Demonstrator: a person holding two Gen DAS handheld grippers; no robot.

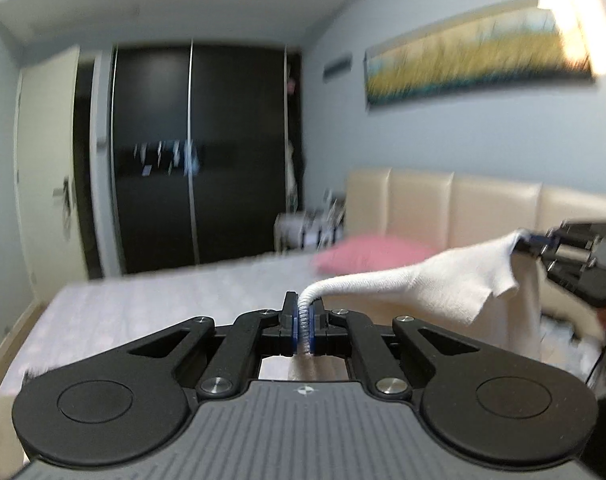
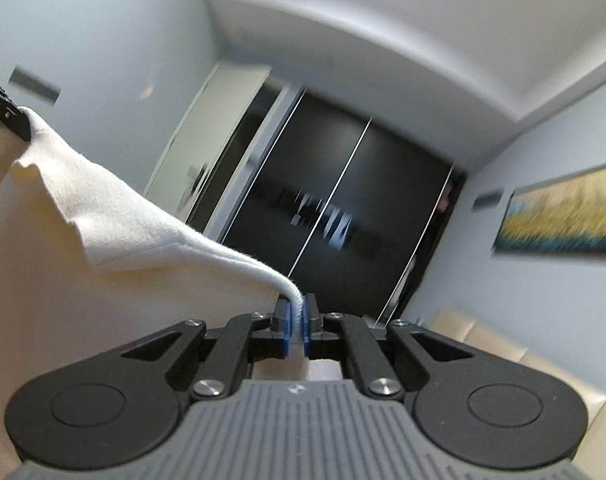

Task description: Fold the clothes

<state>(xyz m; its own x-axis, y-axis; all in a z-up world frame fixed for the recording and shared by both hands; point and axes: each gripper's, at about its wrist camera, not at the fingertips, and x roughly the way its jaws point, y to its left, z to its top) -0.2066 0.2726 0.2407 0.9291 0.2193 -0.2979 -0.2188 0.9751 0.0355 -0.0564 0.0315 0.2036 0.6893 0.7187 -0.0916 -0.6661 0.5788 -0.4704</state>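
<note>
Left claw (image 1: 302,322) and right claw (image 2: 297,330) both clenched on white garment (image 1: 443,284), held above bed (image 1: 163,304). Keep edge taut, level, lowering evenly.

Pale walls, dark wardrobe (image 1: 199,152), beige headboard (image 1: 463,204), landscape painting (image 1: 475,56)

Both the left tongs (image 1: 302,322) and the right tongs (image 2: 297,328) look alike: black linkage arms on 2 round black discs, silver screws, blue finger pads, and a ribbed grey body along the lower frame.
</note>
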